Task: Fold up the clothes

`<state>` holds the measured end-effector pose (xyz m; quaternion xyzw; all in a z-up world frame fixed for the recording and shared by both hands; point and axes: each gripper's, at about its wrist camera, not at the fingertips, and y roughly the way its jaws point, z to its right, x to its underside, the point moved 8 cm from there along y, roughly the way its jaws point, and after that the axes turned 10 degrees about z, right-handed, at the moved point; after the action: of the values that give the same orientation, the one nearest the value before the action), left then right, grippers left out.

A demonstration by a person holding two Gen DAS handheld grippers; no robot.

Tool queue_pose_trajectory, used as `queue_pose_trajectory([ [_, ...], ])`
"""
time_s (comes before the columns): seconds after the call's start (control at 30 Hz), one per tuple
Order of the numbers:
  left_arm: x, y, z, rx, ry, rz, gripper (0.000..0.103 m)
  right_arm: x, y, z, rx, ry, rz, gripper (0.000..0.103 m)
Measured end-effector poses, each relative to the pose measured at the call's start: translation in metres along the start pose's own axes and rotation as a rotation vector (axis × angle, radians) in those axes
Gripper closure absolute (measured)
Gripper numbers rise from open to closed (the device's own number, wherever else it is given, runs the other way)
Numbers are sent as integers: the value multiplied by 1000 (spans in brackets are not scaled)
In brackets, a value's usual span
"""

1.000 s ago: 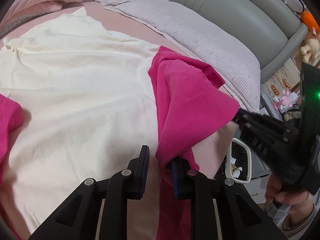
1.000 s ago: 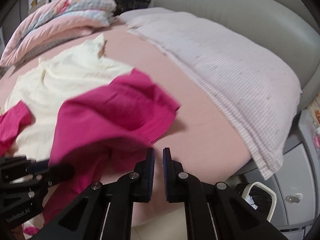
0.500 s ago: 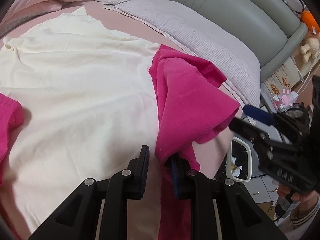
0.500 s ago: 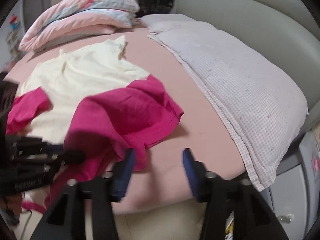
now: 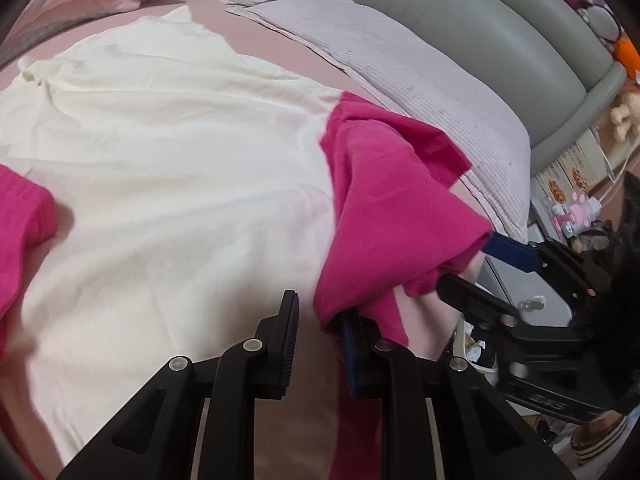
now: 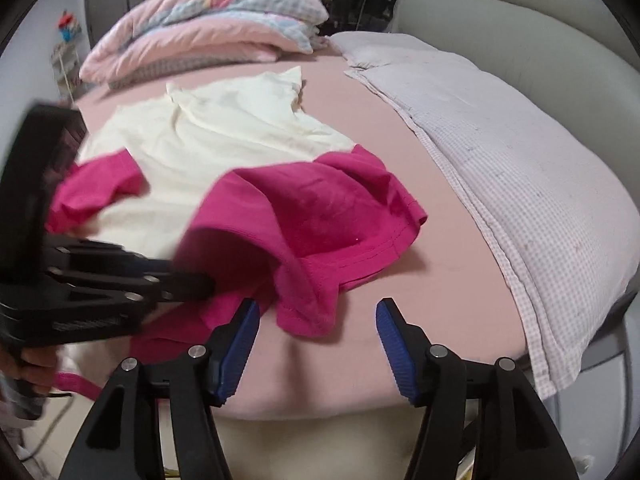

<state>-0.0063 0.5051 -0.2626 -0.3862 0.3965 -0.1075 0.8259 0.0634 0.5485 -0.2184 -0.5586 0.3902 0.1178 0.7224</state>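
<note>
A cream shirt (image 5: 160, 160) (image 6: 224, 140) with pink sleeves lies spread on the pink bed sheet (image 6: 420, 280). Its near pink sleeve (image 5: 392, 208) (image 6: 320, 216) is bunched and partly lifted. My left gripper (image 5: 320, 324) (image 6: 208, 284) has its jaws slightly apart. The sleeve hangs over the right finger, and a gap shows beside the left pad. My right gripper (image 6: 318, 320) (image 5: 472, 268) is opening, with the sleeve's hem loose between its blue pads (image 6: 240, 336) and not pressed. The other pink sleeve (image 5: 20, 224) (image 6: 96, 188) lies at the far side.
A grey checked pillow (image 6: 500, 152) (image 5: 400, 64) runs along the padded grey headboard (image 5: 500, 12). A folded pink quilt (image 6: 208, 20) sits at the far end. Beside the bed's edge are a white bin (image 5: 476, 344) and a cabinet. A hand (image 6: 36, 368) holds the left gripper.
The right gripper was shut on the sleeve's edge. It has let go, opened wide and rolled, and the sleeve has sagged toward the bed. The left gripper has kept still.
</note>
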Motion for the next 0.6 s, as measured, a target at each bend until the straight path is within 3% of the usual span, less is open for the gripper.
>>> queue_pose_trajectory([
  [0.23,3,-3,-11,-11,-28,-8,85,1,27,-7,50,-57,-15,46],
  [0.3,5,-4,-11,-12,-22,-12,85,1,28,-5,58,-42,-23,76],
  [0.4,5,-4,-6,-27,13,-18,85,-2,25,0,61,-7,-14,92],
  [0.47,0,-1,-3,-45,34,-20,83,-5,23,4,60,19,0,93],
  [0.53,-4,-1,0,-66,53,-16,76,-9,16,7,86,7,24,93],
  [0.6,-7,-4,3,-66,66,2,55,-15,10,10,101,9,45,93],
])
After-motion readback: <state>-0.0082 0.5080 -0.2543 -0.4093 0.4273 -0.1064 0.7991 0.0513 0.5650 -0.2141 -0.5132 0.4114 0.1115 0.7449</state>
